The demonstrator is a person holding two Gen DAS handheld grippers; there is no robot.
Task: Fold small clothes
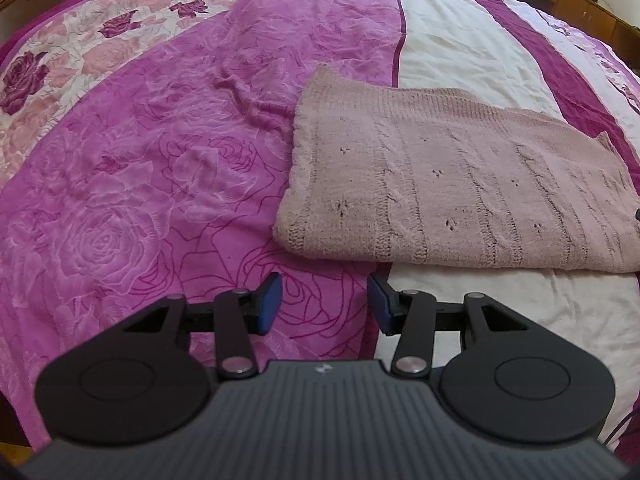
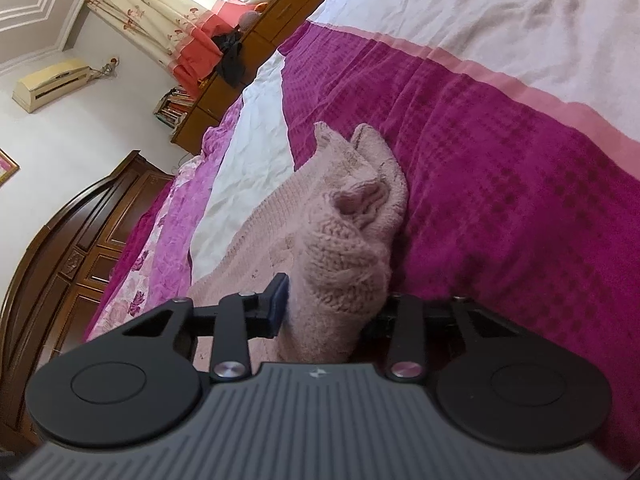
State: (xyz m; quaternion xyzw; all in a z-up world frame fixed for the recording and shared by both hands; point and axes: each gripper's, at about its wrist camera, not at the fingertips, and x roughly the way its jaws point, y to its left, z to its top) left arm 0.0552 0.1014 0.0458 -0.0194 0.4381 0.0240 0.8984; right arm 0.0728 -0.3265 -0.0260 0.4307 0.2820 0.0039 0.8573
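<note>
Chunky pink cable-knit wool sweater [image 1: 460,184] ahead of jaws, rough, matt; magenta rose-print cotton bedspread [image 1: 132,200] beneath, smooth; matt black plastic left gripper [image 1: 325,306].

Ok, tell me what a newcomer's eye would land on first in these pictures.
First, the pink knitted sweater, lying part-folded on the bed's magenta rose-print cover. Next, the right tool, with a bunched end of that knit between its fingers. The left tool is open and empty, just short of the sweater's near edge.

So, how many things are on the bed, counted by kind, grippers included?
Pink cable-knit sweater: 1
Black two-finger grippers with blue pads: 2 (left gripper, right gripper)
Total: 3
</note>
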